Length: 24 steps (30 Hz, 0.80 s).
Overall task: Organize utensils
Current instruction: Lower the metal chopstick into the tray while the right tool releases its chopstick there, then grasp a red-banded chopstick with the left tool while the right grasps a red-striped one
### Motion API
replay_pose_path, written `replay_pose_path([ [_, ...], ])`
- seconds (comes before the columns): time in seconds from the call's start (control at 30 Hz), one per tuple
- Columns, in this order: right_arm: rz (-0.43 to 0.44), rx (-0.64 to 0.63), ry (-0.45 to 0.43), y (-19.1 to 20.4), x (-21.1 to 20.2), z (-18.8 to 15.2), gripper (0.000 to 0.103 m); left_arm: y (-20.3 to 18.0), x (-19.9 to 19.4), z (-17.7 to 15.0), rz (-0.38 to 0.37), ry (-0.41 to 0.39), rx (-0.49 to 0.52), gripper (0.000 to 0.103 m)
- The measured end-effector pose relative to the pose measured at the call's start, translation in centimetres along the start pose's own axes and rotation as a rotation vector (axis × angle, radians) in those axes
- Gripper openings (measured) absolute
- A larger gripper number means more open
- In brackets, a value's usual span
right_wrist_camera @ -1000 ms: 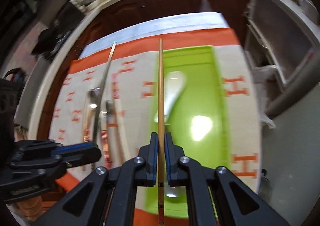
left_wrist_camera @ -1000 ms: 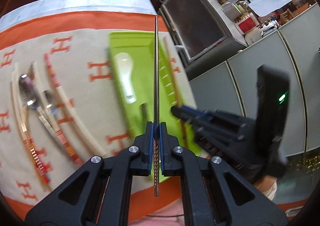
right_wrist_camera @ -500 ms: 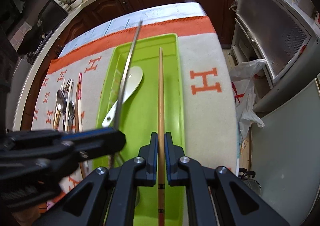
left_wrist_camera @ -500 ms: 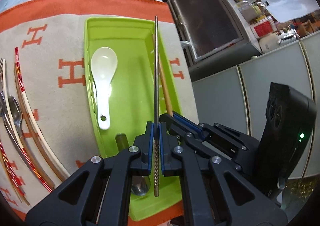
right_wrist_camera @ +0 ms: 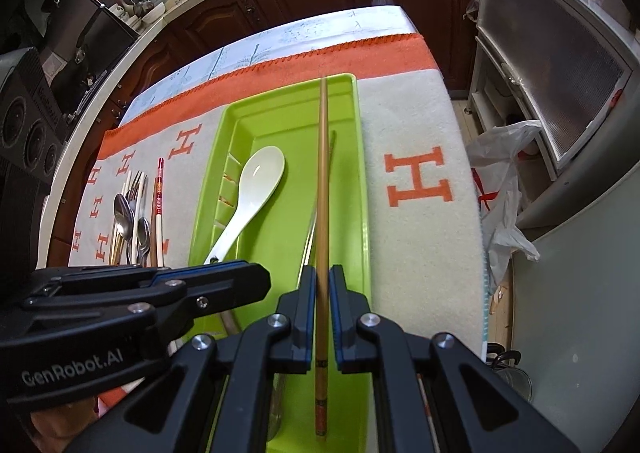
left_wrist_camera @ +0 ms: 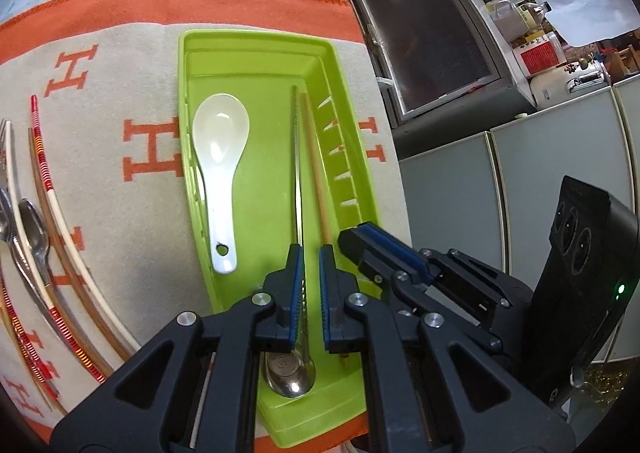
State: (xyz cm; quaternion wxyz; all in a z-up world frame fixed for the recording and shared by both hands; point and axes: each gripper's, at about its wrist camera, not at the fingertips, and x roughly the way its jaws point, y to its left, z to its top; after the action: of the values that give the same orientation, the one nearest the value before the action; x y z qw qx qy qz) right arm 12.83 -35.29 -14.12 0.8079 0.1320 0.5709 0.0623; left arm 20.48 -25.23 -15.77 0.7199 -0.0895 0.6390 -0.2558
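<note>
A green tray [left_wrist_camera: 256, 45] lies on the orange-and-cream cloth. In it are a white ceramic spoon [left_wrist_camera: 219, 157], a metal spoon [left_wrist_camera: 290, 373], a metal chopstick [left_wrist_camera: 298, 181] and a wooden chopstick [left_wrist_camera: 316, 173]. My left gripper [left_wrist_camera: 310, 253] is open over the tray's near end; the metal chopstick lies against its left finger pad. My right gripper [right_wrist_camera: 323, 281] is over the same end, with the wooden chopstick [right_wrist_camera: 322, 189] between its narrowly parted fingers. The tray [right_wrist_camera: 360, 189] and white spoon [right_wrist_camera: 256, 185] also show in the right wrist view.
Loose chopsticks [left_wrist_camera: 44, 173], spoons [left_wrist_camera: 34, 233] and a fork lie on the cloth left of the tray; they also show in the right wrist view [right_wrist_camera: 132, 221]. The table edge drops off right of the tray. Grey cabinets [left_wrist_camera: 520, 181] stand beyond it.
Both grippers have come down to the tray. The left gripper has opened and the metal chopstick now lies in the tray. The right gripper's fingers have parted slightly around the wooden chopstick.
</note>
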Motion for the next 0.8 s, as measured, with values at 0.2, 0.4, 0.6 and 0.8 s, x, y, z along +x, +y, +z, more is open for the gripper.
replay_pose_path([
  [0.2,-0.020,0.026,-0.023,-0.4,-0.9,-0.2,0.012,-0.1,-1.5,-1.2,0.002,0.003,0.038,0.004],
  [0.4,-0.019,0.020,-0.023,0.4,-1.6,-0.8,0.012,0.3,-4.5,-3.0,0.023,-0.029,0.080,0.004],
  [0.6,-0.010,0.014,0.002,1.8,-1.3,-2.0,0.012,1.8,-7.6,-5.7,0.128,-0.088,0.126,0.013],
  [0.8,0.019,0.006,0.018,3.9,-1.6,-3.4,0.012,4.8,-10.2,-8.2,0.195,-0.119,0.133,0.015],
])
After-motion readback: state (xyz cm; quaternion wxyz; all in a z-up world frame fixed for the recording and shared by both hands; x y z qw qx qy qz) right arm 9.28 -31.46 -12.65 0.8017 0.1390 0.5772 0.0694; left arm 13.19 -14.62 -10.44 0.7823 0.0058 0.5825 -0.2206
